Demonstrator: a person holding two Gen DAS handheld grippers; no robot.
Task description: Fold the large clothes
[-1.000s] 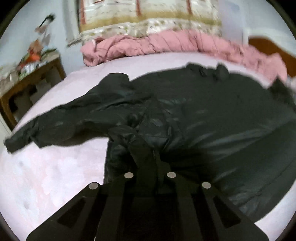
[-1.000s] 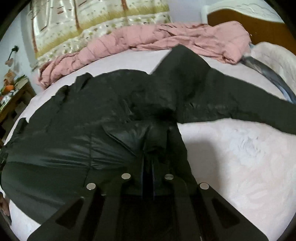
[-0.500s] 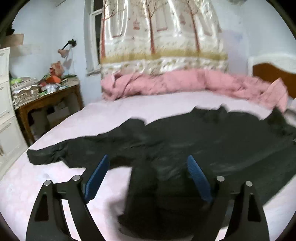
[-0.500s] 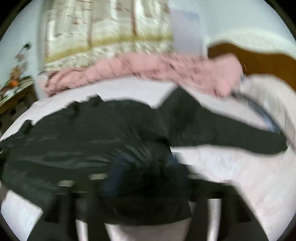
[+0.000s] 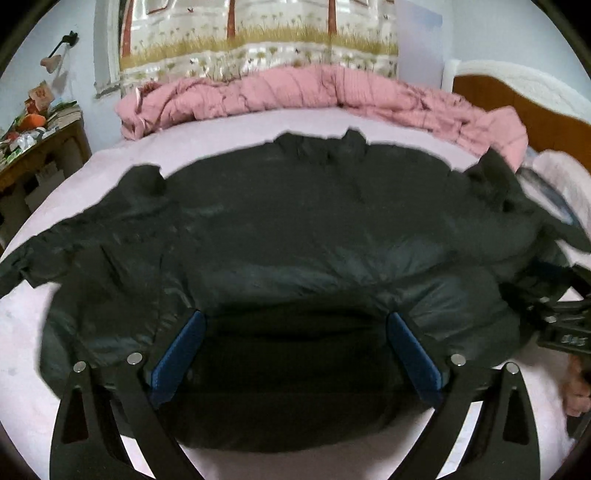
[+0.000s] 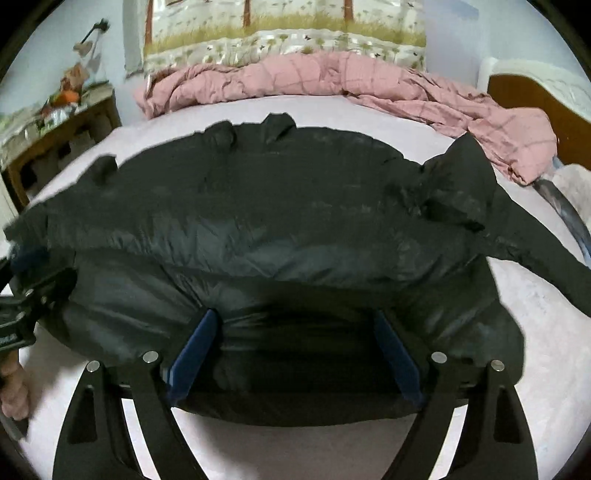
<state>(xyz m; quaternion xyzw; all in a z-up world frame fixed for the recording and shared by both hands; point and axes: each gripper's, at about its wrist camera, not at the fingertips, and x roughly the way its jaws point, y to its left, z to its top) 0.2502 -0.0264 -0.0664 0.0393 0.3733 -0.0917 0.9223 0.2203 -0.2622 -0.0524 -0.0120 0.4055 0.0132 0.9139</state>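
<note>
- While the big black jacket lay spread out on the pale pink bed, both tongs hung over its near edge; the bottom part of the jacket was folded up over the middle, and it made a puffy ridge across the front
- The left gripper had just been opening its jaws; they stood wide apart, and its blue pads pressed on nothing; the dark folded cloth lay below and between them
- The right gripper had just been opening too; its jaws stood wide apart, and its blue pads held nothing; the jacket's folded edge lay under them
- One sleeve stuck out to the left side of the bed; the other sleeve stuck out to the right
- A crumpled pink blanket lay along the far side of the bed, apart from the jacket; a curtain with trees on it hung behind it
- A wooden table with a messy top stood at the left of the bed; a brown headboard was at the right
</note>
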